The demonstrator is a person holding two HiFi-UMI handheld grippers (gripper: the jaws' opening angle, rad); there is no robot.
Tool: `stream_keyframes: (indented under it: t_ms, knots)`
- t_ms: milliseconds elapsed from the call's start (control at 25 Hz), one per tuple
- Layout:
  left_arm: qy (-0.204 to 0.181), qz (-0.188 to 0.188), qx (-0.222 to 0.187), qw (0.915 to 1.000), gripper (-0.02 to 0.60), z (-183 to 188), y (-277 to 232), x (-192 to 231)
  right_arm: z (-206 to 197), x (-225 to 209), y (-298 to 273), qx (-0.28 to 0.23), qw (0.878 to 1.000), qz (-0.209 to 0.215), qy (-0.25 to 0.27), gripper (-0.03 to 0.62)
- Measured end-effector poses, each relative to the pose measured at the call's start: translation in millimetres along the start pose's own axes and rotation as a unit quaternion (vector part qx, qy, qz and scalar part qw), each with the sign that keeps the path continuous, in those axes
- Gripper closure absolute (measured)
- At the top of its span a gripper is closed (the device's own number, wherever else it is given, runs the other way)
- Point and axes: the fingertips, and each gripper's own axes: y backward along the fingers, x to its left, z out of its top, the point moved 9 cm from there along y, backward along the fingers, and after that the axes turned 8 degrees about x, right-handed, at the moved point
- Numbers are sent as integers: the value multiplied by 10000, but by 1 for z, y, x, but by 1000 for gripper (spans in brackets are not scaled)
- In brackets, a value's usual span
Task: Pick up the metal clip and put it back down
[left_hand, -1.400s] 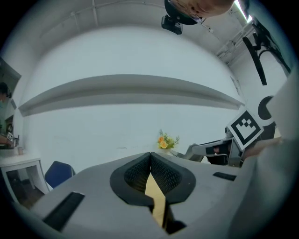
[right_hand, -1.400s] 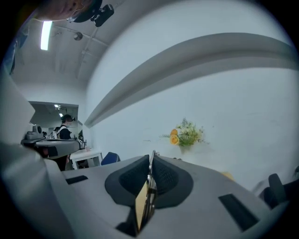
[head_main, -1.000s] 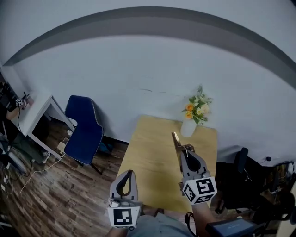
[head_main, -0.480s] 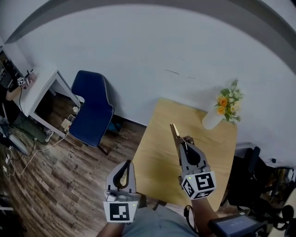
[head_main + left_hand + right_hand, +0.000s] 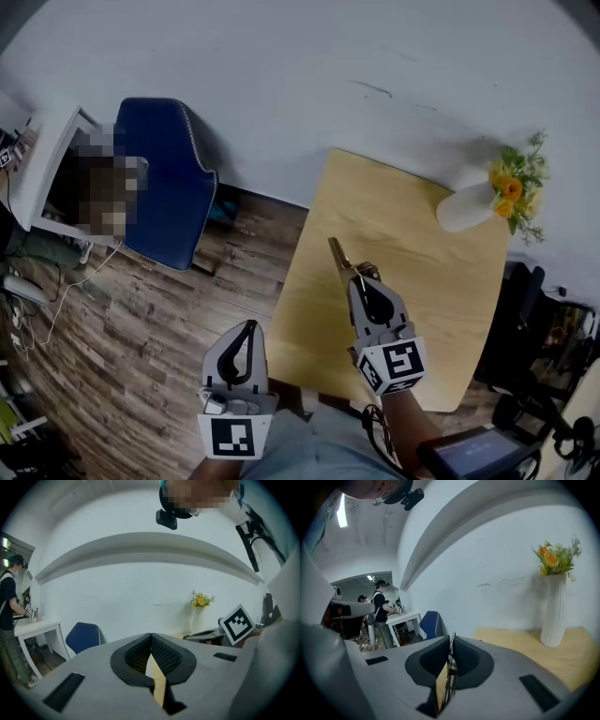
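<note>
A plain white wall (image 5: 281,75) stands behind everything; in the left gripper view a broad grey band (image 5: 150,550) arcs across it higher up. The floor (image 5: 122,319) is dark wood planking, with cables (image 5: 58,309) trailing at the left. A blue chair (image 5: 164,183) stands by the wall, just beside a white desk (image 5: 37,173). The pale wooden tabletop (image 5: 422,253) meets the wall, with a white vase (image 5: 466,208) of flowers near its far right corner. A black chair (image 5: 534,309) sits beside it. In the right gripper view a ceiling light (image 5: 341,510) glows and a person (image 5: 380,605) stands at the desk.
</note>
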Motion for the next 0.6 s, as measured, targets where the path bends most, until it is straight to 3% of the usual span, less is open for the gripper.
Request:
stream_keyframes:
  t_ms: [240, 600]
  knots:
    - [52, -115, 432, 9990, 563, -24, -29, 20, -34, -5, -41, 403, 9990, -22, -201, 540]
    - [132, -222, 764, 9967, 563, -42, -60, 29, -67, -16, -67, 700, 9971, -18, -307, 539]
